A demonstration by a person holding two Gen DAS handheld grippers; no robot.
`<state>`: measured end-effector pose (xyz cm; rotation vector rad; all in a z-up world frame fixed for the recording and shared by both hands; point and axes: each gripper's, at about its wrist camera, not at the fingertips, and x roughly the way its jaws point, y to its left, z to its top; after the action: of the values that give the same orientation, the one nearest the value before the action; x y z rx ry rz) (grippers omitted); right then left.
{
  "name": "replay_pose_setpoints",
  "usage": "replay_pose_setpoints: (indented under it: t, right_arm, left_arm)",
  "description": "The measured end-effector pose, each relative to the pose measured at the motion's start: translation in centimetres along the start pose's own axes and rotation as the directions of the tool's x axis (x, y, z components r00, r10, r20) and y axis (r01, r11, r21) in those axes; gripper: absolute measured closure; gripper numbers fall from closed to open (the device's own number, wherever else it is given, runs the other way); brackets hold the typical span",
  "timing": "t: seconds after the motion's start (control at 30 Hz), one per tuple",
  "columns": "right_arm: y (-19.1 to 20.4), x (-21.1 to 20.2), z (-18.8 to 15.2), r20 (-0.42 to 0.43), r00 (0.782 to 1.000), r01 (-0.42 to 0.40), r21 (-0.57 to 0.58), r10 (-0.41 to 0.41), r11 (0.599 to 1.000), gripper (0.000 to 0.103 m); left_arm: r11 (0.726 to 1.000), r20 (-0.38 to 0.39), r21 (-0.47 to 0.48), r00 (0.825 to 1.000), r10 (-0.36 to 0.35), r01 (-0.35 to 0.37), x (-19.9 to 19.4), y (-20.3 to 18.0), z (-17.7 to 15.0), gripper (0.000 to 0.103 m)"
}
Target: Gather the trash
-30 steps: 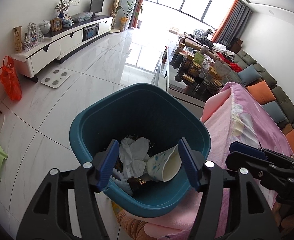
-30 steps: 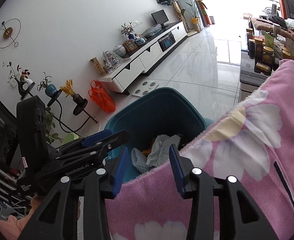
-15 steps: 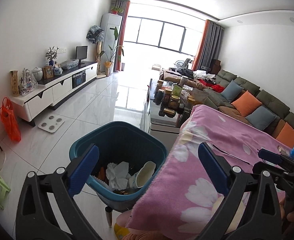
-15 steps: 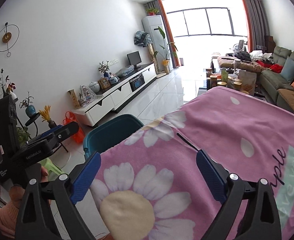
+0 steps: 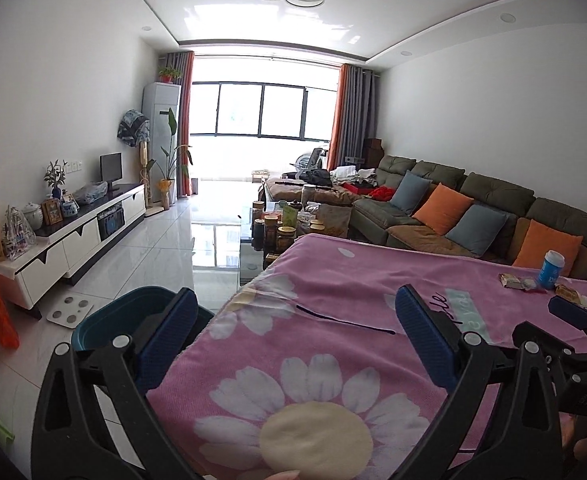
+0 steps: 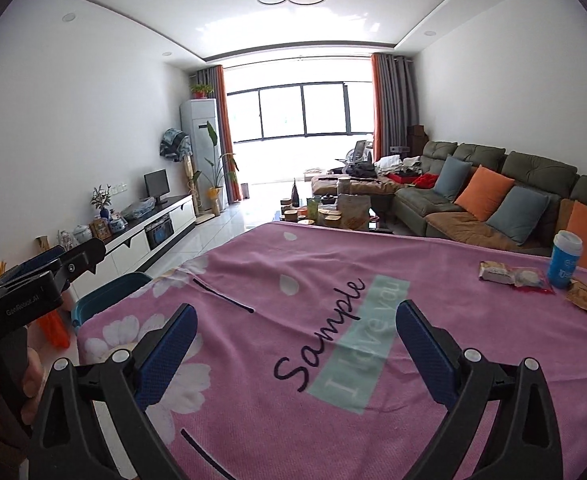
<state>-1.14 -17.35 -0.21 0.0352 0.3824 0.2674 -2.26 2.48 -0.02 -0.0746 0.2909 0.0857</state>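
Jaws of left gripper (image 5: 295,322) and right gripper (image 6: 295,330) are standing wide, empty, hovering over pink flowered blanket (image 6: 293,280), far-right crumpled snack wrappers (image 6: 513,276) lying untouched.

A home living room: a long sofa (image 6: 505,196) with cushions (image 6: 483,192), a TV cabinet (image 5: 73,236) bearing a small screen (image 5: 110,166), curtains (image 6: 389,100) at a big window (image 6: 301,110), potted plants (image 5: 171,160).

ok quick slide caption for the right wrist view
Open right gripper above a pink flowered blanket, with wrappers and a blue cup at the far right and the bin at the left edge.
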Motion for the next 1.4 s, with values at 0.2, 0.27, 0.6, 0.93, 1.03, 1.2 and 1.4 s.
replay_pose_setpoints:
  t: [0.2, 0.27, 0.6, 0.93, 1.03, 1.2, 1.4]
  right_arm:
    - [-2.1, -2.5, -0.6, 0.071, 0.994, 0.076, 0.035, -0.078, 0.997, 0.007]
    - [-2.5, -3.2, -0.9, 0.085, 0.992, 0.095, 0.038, -0.098, 0.995, 0.007]
    - [-3.6, -5.6, -1.3, 0.14, 0.976, 0.16, 0.063, -0.168, 0.985, 0.007]
    - [-4.3, -6.7, -1.3, 0.153, 0.967, 0.194, 0.08, -0.205, 0.978, 0.007]
    - [-4.5, -7.0, -1.2, 0.157, 0.965, 0.199, 0.085, -0.21, 0.976, 0.007]
    - [-4.7, -7.1, -1.2, 0.156, 0.965, 0.201, 0.088, -0.213, 0.976, 0.007]
    - [-4.8, -6.9, -1.1, 0.146, 0.967, 0.196, 0.087, -0.207, 0.977, 0.007]
  left_arm:
    - [0.998, 0.038, 0.054, 0.999, -0.022, 0.02, -0.6, -3.1, -0.4, 0.006]
    - [0.997, 0.041, 0.07, 0.999, -0.027, 0.024, -0.8, -3.8, -0.8, 0.006]
    - [0.994, 0.059, 0.096, 0.997, -0.053, 0.047, -1.7, -5.1, -1.0, 0.006]
    - [0.991, 0.067, 0.116, 0.995, -0.08, 0.072, -2.1, -6.4, -1.2, 0.006]
    - [0.989, 0.064, 0.123, 0.994, -0.089, 0.081, -2.0, -6.8, -1.2, 0.006]
    - [0.989, 0.07, 0.123, 0.993, -0.096, 0.087, -2.1, -7.1, -1.1, 0.006]
    - [0.988, 0.076, 0.127, 0.993, -0.096, 0.086, -2.2, -7.2, -0.9, 0.006]
